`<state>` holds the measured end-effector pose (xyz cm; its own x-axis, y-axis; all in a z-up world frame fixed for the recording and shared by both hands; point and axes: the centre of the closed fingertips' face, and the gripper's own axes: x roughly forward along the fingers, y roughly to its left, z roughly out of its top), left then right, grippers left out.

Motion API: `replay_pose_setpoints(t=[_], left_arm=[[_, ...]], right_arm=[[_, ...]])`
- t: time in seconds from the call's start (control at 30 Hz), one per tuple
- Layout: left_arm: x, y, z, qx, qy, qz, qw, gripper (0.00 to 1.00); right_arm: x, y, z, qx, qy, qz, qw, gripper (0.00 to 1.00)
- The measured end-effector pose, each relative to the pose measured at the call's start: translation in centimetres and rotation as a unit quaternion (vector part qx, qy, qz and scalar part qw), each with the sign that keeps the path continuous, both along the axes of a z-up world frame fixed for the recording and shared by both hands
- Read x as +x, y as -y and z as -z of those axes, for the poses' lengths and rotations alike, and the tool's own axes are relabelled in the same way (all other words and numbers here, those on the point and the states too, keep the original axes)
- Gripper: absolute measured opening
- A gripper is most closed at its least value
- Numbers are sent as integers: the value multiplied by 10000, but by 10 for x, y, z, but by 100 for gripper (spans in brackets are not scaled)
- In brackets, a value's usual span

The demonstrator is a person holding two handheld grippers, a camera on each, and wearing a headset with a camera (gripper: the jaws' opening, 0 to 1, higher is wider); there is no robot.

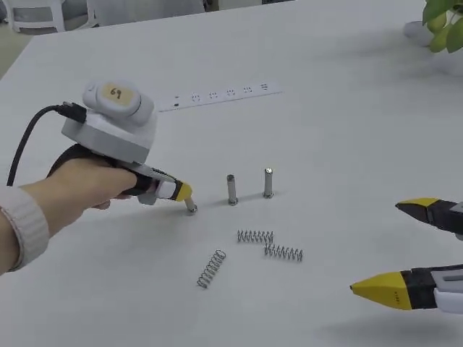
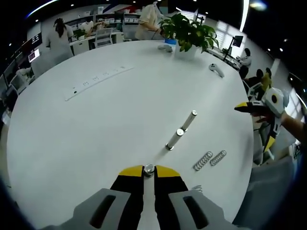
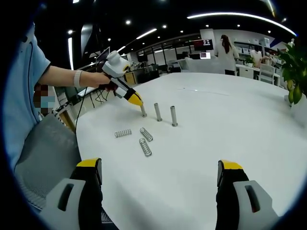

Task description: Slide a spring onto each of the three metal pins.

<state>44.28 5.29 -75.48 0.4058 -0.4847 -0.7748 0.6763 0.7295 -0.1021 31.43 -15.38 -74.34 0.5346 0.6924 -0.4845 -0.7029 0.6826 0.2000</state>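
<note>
Three metal pins stand on the white table: the left pin (image 1: 191, 207), the middle pin (image 1: 231, 189) and the right pin (image 1: 268, 183). My left gripper (image 1: 184, 194) is shut on the left pin's top (image 2: 149, 168). The other two pins (image 2: 175, 139) (image 2: 189, 120) stand beyond it. Three springs lie loose in front of the pins: one (image 1: 211, 268), another (image 1: 255, 236) and a third (image 1: 283, 252). My right gripper (image 1: 394, 249) stands open at the right, well apart from the springs (image 3: 145, 146), with nothing between its fingers.
A white power strip (image 1: 221, 96) lies on the table beyond the pins. A potted plant (image 1: 443, 25) stands at the far right corner. The table edge (image 3: 96, 158) runs near the springs in the right gripper view. People and desks are in the background.
</note>
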Motion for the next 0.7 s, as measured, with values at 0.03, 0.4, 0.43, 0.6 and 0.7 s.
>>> replay_pose_setpoints(t=[0.03, 0.4, 0.43, 0.6, 0.7], left_arm=[[1, 0, 0, 25, 23, 33, 10000, 0], [8, 4, 0, 147, 33, 192, 9997, 0], [8, 6, 0, 170, 31, 224, 9996, 0], [9, 9, 4, 192, 28, 264, 9995, 0], [9, 11, 5, 193, 4, 288, 9994, 0]], right_arm=[[0, 0, 0, 1, 5, -1, 10000, 99], [1, 0, 1, 17, -11, 15, 10000, 99], [0, 0, 1, 12, -16, 12, 10000, 99], [0, 0, 1, 17, -23, 25, 10000, 99], [-1, 1, 2, 7, -31, 32, 10000, 99]])
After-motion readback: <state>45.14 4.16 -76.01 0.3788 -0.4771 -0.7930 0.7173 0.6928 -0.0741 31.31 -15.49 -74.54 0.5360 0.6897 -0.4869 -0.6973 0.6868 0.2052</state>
